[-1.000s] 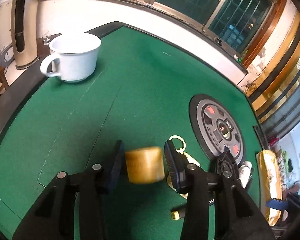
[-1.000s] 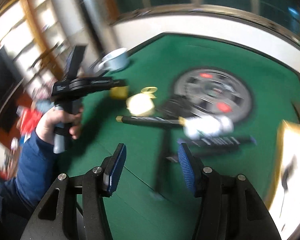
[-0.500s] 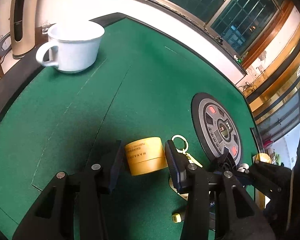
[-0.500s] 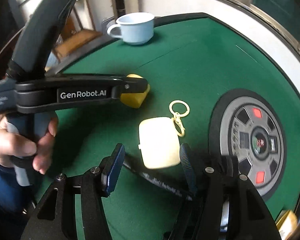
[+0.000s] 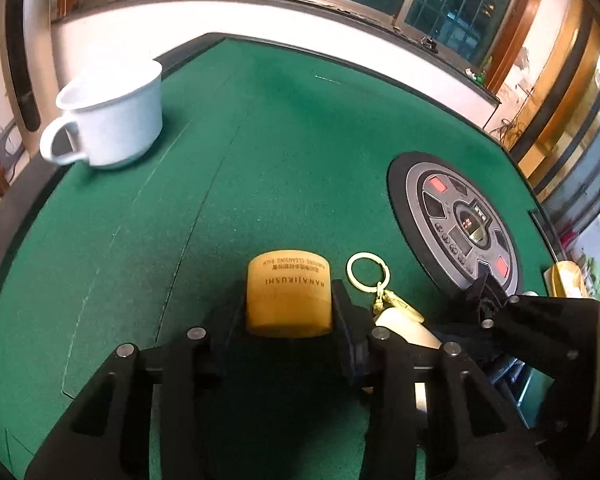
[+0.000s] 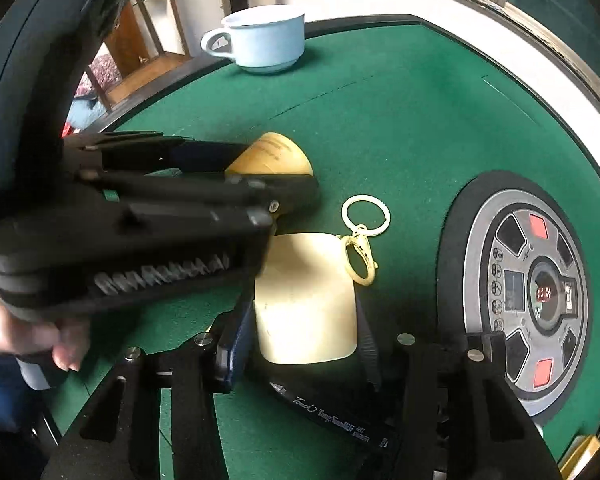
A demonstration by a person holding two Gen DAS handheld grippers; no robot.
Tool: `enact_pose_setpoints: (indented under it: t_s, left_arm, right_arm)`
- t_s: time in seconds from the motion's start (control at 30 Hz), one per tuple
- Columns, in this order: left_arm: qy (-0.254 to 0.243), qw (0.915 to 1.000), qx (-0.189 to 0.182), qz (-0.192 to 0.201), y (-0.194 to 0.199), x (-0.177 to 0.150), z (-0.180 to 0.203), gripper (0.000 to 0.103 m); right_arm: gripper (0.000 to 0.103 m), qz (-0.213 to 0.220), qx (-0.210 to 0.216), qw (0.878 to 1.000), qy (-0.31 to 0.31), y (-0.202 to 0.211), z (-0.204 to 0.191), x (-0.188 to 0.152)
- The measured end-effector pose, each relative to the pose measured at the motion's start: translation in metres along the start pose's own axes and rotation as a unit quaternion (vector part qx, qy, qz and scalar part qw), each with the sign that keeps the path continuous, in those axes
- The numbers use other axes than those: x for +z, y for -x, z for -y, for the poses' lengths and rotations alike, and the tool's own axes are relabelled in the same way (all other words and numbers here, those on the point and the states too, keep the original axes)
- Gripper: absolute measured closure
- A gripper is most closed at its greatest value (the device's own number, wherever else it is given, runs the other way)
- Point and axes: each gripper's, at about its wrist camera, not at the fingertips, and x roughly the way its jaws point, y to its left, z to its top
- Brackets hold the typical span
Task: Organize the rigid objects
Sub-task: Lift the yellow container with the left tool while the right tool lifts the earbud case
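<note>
My left gripper [image 5: 287, 312] is shut on a yellow round jar [image 5: 288, 294] marked HANAJIRUSHI, low over the green felt table [image 5: 259, 140]. The jar also shows in the right wrist view [image 6: 271, 156], under the left gripper's fingers [image 6: 219, 184]. My right gripper [image 6: 306, 340] has its pads against both sides of a cream earbud case [image 6: 306, 300] with a gold key ring [image 6: 366, 214]. The case [image 5: 404, 326] and ring [image 5: 368, 272] lie just right of the jar. A black marker pen [image 6: 332, 416] lies under the case.
A pale blue cup [image 5: 107, 120] stands at the table's far left edge, also in the right wrist view [image 6: 265, 38]. A round grey control panel [image 5: 460, 224] is set into the felt at right [image 6: 532, 288]. A yellow packet [image 5: 564, 284] lies at the right edge.
The left gripper has closed on the yellow jar. The right gripper has moved in from farther back and closed around the cream case.
</note>
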Motion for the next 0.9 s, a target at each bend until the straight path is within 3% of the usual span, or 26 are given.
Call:
enact_pose_setpoints:
  t_s: [0.27,0.6,0.9]
  left_arm:
    - [0.027,0.9976,-0.036,0.052,0.024,0.004,-0.013,0.066]
    - [-0.011,0.9851,0.044,0.166,0.066,0.000,0.003,0.065]
    - [-0.044,0.9695,0.083,0.226,0.098,-0.019,0.030,0.065]
  right_arm:
    - [0.061,0.081,0.007,0.995,-0.059,0.051,-0.009,-0.015]
    - [0.061,0.157,0.024,0.982,-0.104,0.128,-0.015,-0.087]
    - [0.061,0.183,-0.005,0.972,-0.144,0.147,-0.007,-0.149]
